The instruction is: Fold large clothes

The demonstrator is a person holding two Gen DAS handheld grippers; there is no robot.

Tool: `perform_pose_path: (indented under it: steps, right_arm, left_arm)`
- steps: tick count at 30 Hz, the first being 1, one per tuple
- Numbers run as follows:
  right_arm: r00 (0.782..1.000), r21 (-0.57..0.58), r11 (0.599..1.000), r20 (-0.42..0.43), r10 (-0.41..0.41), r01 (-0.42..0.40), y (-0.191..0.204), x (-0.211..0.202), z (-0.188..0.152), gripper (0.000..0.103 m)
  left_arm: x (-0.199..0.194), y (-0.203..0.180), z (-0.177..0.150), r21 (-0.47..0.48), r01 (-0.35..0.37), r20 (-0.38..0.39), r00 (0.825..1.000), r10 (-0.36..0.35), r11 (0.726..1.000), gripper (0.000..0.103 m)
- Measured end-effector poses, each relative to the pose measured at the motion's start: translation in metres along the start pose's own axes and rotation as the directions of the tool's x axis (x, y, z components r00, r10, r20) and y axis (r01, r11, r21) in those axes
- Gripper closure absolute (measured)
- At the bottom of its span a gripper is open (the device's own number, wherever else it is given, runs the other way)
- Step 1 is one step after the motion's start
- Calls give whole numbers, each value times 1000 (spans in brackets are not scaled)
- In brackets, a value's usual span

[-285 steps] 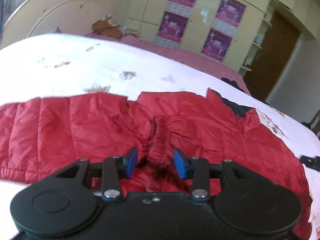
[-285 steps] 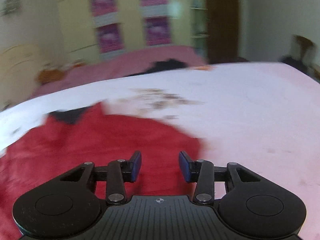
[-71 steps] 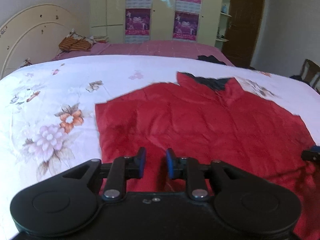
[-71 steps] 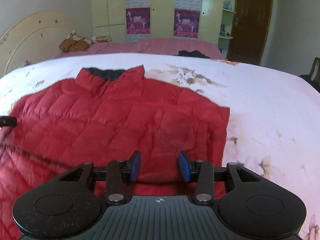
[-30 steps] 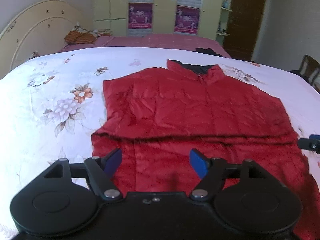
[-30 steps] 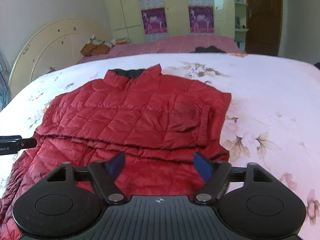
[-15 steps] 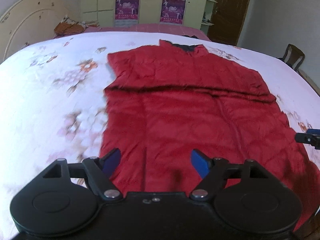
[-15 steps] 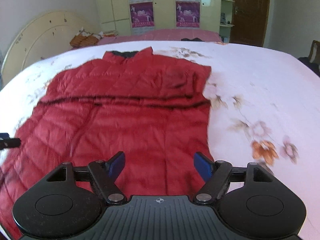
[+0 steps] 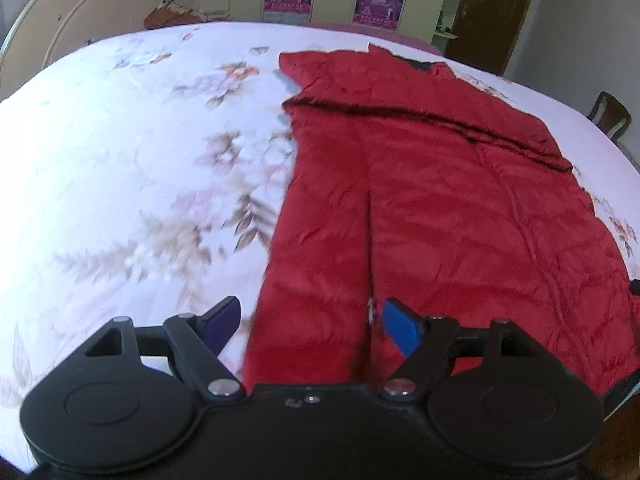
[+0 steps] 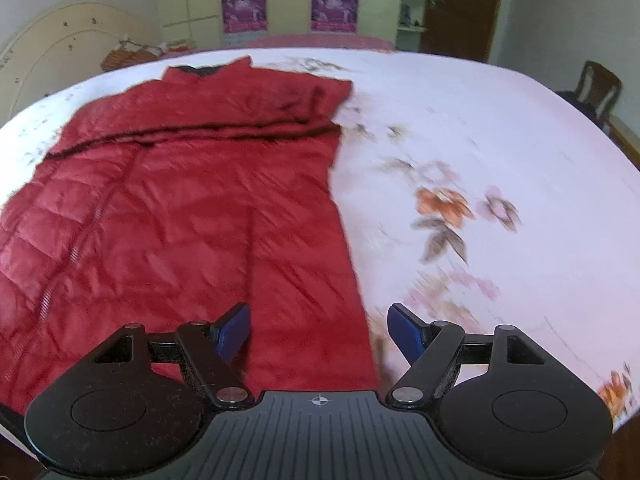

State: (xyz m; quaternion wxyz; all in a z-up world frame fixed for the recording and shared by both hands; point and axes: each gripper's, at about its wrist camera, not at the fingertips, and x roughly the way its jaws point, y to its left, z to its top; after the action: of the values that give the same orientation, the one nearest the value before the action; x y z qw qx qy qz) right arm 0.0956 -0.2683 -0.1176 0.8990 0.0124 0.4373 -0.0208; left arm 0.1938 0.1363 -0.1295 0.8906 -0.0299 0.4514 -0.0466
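Note:
A long red quilted jacket [image 9: 440, 200] lies flat on the bed, collar at the far end, with both sleeves folded across the chest. It also shows in the right wrist view [image 10: 180, 208]. My left gripper [image 9: 312, 324] is open and empty above the jacket's near left hem corner. My right gripper [image 10: 320, 330] is open and empty above the near right hem corner. The hem edge itself is hidden behind the gripper bodies.
The bed has a white floral sheet [image 9: 120, 160], also seen in the right wrist view [image 10: 480, 160]. A cream headboard [image 9: 60, 20] stands at far left. A wardrobe with posters [image 10: 280, 0], a brown door [image 10: 460, 0] and a chair [image 10: 600, 88] are beyond.
Both grippers released the jacket, opened wide and pulled back toward the near hem. The sleeves were folded across the chest earlier in the sequence.

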Motion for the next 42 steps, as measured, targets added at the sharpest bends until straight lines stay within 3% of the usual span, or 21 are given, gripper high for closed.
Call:
perform_pose_path:
  steps: [7,13,14,18,20,24,28,34,42]
  right_arm:
    - [999,43,999,-34,6,-5,-16,-4,-20,28]
    - [996,93,994,-57,69,-64,-14,-8,-33,30]
    - [995,99,992,-62,80,-74,-14,-8,-34,46]
    - [989,130,985,-80,125,-114,-13,-10,-34,68]
    - [982,156,977,-92,162,-147,-12,-12,-33,89]
    - [980,162,971,-64,189,-177,-6,-22,-26,94]
    - [979,155,966,31,204,-206,-1,-41,-3,94]
    - [967,137,968,173,186,-211,4,-54,53,94]
    - [946,139,969,284,157,-202,3,-13,142,94]
  left_arm:
    - [0,6,-19,-33,33,-28,999,-34,999,30]
    - [-3,2,-26,-32,88,-28,996,-89,996,48]
    - [-3,3,-26,-39,97,-30,995,-98,995,52]
    - [-5,4,-27,-55,144,-37,989,-146,988,69]
    - [-6,3,-25,-58,180,-44,982,-182,982,85]
    - [-13,4,-17,-74,221,-12,975,-222,973,89]
    - [-29,8,3,-97,267,69,963,-262,959,92]
    - [-42,0,57,-68,319,216,930,-298,945,92]
    - [-9,-12,144,-76,283,350,906,-240,956,92]
